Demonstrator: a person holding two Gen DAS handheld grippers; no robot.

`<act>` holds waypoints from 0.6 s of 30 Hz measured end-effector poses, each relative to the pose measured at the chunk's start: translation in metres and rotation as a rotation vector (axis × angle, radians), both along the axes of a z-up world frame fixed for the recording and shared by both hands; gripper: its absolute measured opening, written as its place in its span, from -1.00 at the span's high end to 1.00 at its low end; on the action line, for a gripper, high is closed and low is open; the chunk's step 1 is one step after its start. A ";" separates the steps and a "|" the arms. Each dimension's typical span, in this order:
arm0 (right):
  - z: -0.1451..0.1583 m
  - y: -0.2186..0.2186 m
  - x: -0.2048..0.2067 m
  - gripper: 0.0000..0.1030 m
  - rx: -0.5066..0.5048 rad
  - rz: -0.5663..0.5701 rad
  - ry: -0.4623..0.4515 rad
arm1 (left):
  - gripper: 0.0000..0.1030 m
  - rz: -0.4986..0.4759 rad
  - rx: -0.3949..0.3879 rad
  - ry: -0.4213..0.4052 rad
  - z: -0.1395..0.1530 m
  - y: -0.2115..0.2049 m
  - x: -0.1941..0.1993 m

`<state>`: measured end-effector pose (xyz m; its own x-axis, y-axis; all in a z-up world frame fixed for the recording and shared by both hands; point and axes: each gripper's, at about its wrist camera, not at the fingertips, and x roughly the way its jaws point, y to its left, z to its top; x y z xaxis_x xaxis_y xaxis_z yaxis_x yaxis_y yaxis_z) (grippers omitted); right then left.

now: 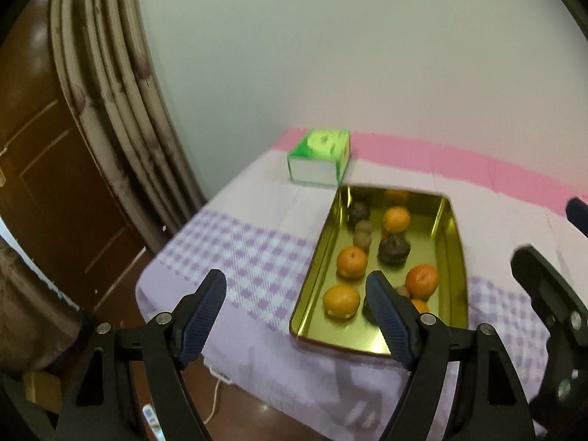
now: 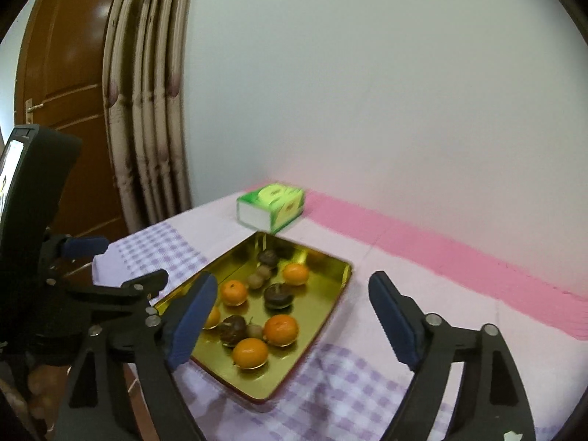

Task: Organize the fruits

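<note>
Left gripper [image 1: 296, 288]: low in the left wrist view, jaws spread wide with nothing between the blue pads; it hangs above the near edge of the bed, its right finger overlapping the tray's near end.
Right gripper [image 2: 294, 292]: low in the right wrist view, jaws wide apart and empty, its left finger crossing the tray's near left corner. It also shows at the right edge of the left wrist view.
Tray [image 2: 332, 292]: a shiny gold rectangular tray lying flat on the bed, centre of both views, all the fruit inside it.
Oranges [image 2: 281, 329]: five in the tray, spread from the near end to the far end; one is half hidden behind the right gripper's left finger.
Dark fruits [image 2: 278, 296]: three round dark brown ones among the oranges; what kind they are cannot be told.
Small brown fruits [image 2: 261, 276]: a few little tan ones, two close together near the tray's middle.
Tissue box [image 2: 272, 207]: green and white, on the bed just beyond the tray's far corner.
Bed cover [image 2: 367, 386]: lilac check near the camera, pink band along the wall.
Curtain [image 2: 147, 110]: upper left, beside a brown door [image 2: 66, 55].
</note>
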<state>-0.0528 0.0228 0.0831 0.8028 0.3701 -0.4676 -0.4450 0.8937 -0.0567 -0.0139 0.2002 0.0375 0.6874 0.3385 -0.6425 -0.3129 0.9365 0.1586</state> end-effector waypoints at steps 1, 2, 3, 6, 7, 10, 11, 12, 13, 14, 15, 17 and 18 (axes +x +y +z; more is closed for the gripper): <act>0.003 -0.002 -0.003 -0.69 0.005 -0.002 -0.010 | -0.53 0.000 0.002 -0.020 0.004 -0.001 -0.004; 0.007 -0.005 -0.008 -0.70 0.007 -0.007 -0.024 | -0.54 -0.003 0.004 -0.042 0.009 -0.002 -0.008; 0.010 -0.006 -0.012 -0.70 0.007 -0.009 -0.034 | -0.57 -0.008 0.006 -0.065 0.014 -0.004 -0.012; 0.018 -0.012 -0.023 -0.73 0.006 -0.012 -0.062 | -0.76 -0.008 0.007 -0.112 0.027 -0.006 -0.023; 0.021 -0.015 -0.026 -0.75 0.006 -0.014 -0.069 | -0.83 -0.006 0.010 -0.124 0.033 -0.007 -0.027; 0.029 -0.023 -0.034 -0.78 0.022 -0.021 -0.089 | -0.89 -0.016 0.042 -0.195 0.055 -0.013 -0.043; 0.032 -0.025 -0.036 -0.79 0.028 -0.024 -0.094 | -0.93 -0.021 0.055 -0.226 0.062 -0.015 -0.049; 0.035 -0.028 -0.039 -0.80 0.031 -0.029 -0.102 | -1.00 -0.028 0.067 -0.260 0.070 -0.017 -0.056; 0.037 -0.029 -0.041 -0.81 0.033 -0.032 -0.108 | -1.00 -0.038 0.072 -0.297 0.078 -0.019 -0.063; 0.040 -0.031 -0.043 -0.82 0.037 -0.036 -0.116 | -1.00 -0.046 0.070 -0.327 0.085 -0.019 -0.070; 0.042 -0.034 -0.044 -0.83 0.043 -0.039 -0.121 | -1.00 -0.051 0.065 -0.345 0.091 -0.019 -0.075; 0.045 -0.037 -0.047 -0.86 0.052 -0.045 -0.126 | -1.00 -0.052 0.045 -0.356 0.098 -0.017 -0.079; 0.046 -0.037 -0.048 -0.87 0.053 -0.048 -0.129 | -1.00 -0.050 0.032 -0.355 0.101 -0.016 -0.080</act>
<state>-0.1011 -0.0147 0.1289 0.8723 0.3515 -0.3400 -0.3941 0.9169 -0.0632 -0.0944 0.1845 0.1385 0.8821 0.3147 -0.3504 -0.3075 0.9484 0.0776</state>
